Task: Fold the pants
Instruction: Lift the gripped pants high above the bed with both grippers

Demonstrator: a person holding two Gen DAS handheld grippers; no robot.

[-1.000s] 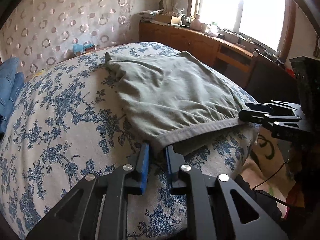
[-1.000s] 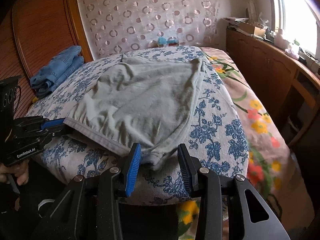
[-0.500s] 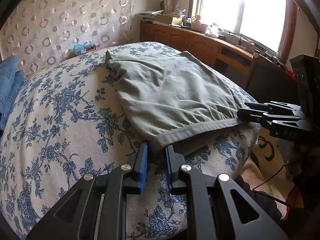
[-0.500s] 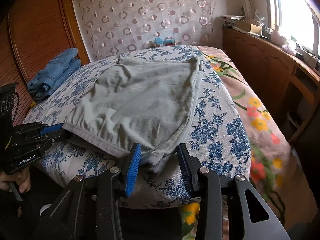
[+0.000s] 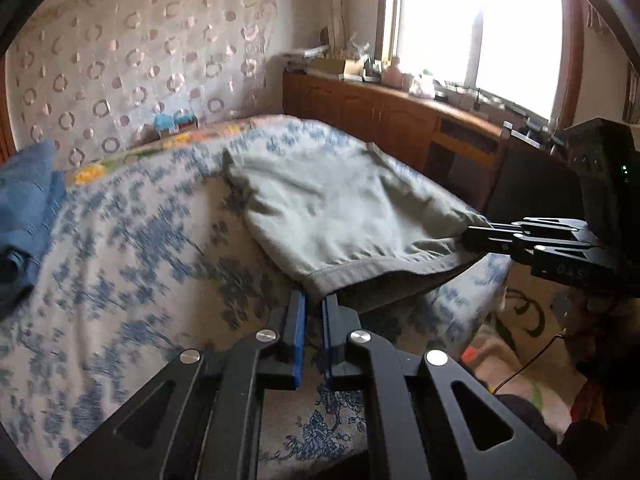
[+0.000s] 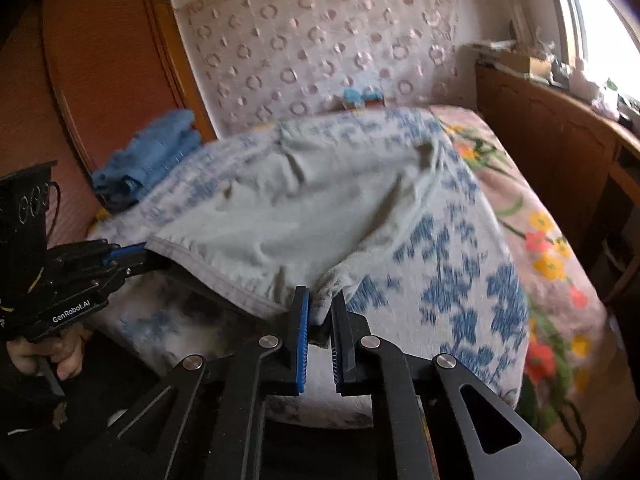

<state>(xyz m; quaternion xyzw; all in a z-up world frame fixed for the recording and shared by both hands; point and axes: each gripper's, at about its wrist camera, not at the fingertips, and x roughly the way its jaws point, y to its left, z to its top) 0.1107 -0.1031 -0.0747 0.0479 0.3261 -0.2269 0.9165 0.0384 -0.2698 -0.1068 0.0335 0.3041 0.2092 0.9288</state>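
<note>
Grey pants (image 5: 340, 208) lie on the blue-flowered bed cover, waistband toward me; they also show in the right wrist view (image 6: 304, 208). My left gripper (image 5: 313, 300) is shut on one waistband corner. It also shows in the right wrist view (image 6: 132, 254). My right gripper (image 6: 319, 300) is shut on the other waistband corner, and it shows in the left wrist view (image 5: 470, 236). The waistband is lifted off the bed between the two grippers. The leg ends lie at the far end.
Folded blue jeans (image 6: 156, 148) sit at the bed's far left (image 5: 24, 208). A wooden cabinet (image 5: 384, 120) runs along the window side. A wooden headboard panel (image 6: 104, 68) stands at left. A flowered sheet (image 6: 552, 240) shows at the bed's right side.
My right gripper has shut on the waistband corner. Both grippers have lifted the waistband off the bed, and the view is blurred with motion.
</note>
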